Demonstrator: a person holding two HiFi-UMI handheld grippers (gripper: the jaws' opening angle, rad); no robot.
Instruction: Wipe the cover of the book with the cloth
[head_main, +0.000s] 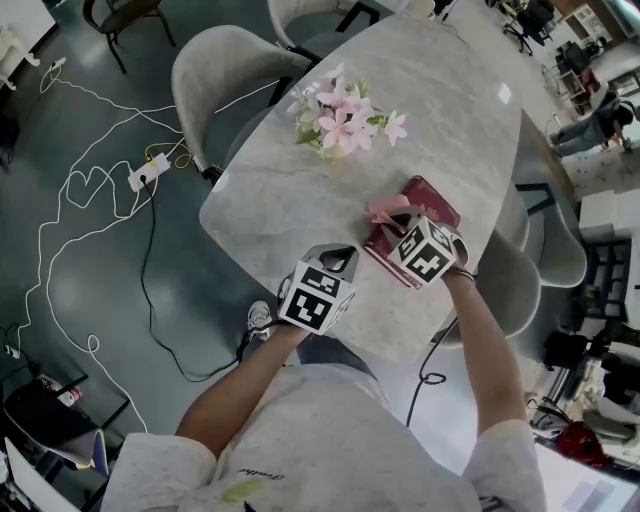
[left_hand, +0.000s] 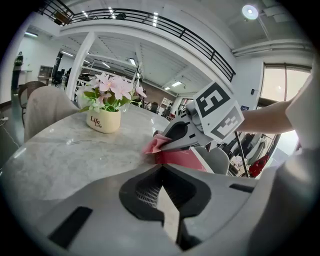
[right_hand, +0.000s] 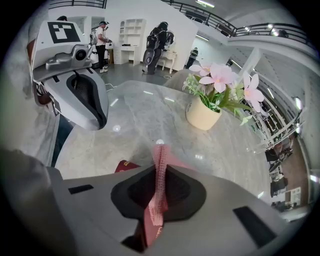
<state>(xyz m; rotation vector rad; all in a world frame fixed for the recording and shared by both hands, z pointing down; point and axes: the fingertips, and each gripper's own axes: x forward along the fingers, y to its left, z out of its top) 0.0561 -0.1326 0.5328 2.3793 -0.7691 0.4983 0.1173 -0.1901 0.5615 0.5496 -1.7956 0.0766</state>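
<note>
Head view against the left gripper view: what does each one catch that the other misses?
Only the head view shows the white power strip on the dark floor. Only the left gripper view shows the cream pot lettered "Life" and the black balcony railing. Both show the pink flowers, grey marble table, dark red book and the right tongs shut on the pink cloth.

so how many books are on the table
1. The book lies near the table's near edge, under the right claw, which is shut on the pink cloth. No other book seems hidden.
</note>
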